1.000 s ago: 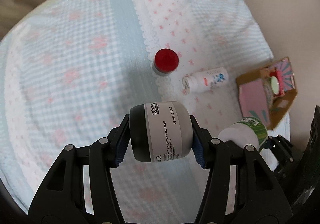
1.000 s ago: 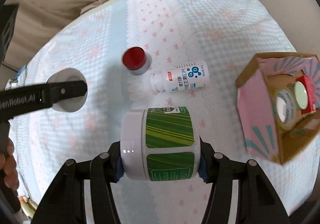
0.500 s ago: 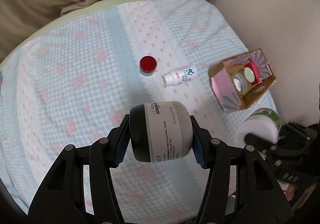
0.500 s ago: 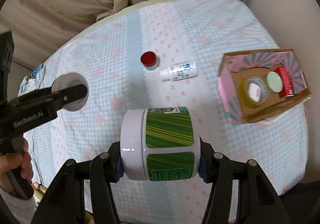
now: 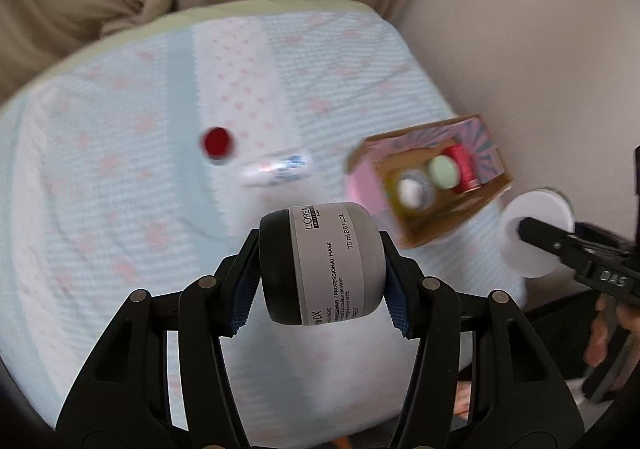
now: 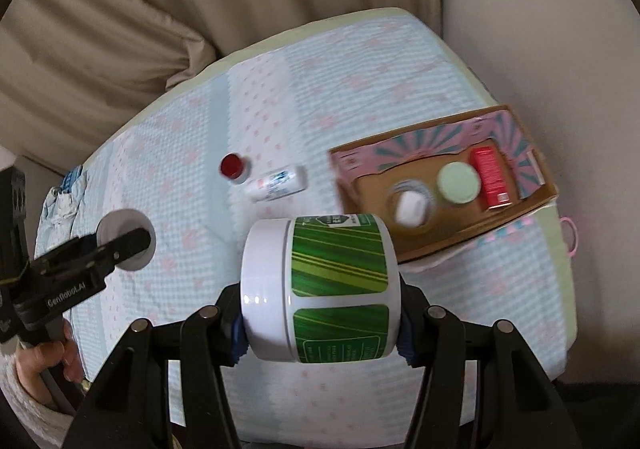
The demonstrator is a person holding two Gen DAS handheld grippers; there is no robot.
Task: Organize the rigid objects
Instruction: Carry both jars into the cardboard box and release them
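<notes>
Left wrist view: your left gripper (image 5: 322,269) clamps the grey L'Oréal mask jar with black lid (image 5: 323,263) between its 2 fingers. Ahead and right sits the pink cardboard box (image 5: 430,177).

Right wrist view: your right gripper (image 6: 320,305) grips the white tub with green label (image 6: 320,289), box up right.

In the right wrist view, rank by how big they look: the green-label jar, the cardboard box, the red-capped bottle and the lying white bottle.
1. Cardboard box and green-label jar: unsure, since the jar sits nearest the camera.
2. Lying white bottle.
3. Red-capped bottle.
</notes>
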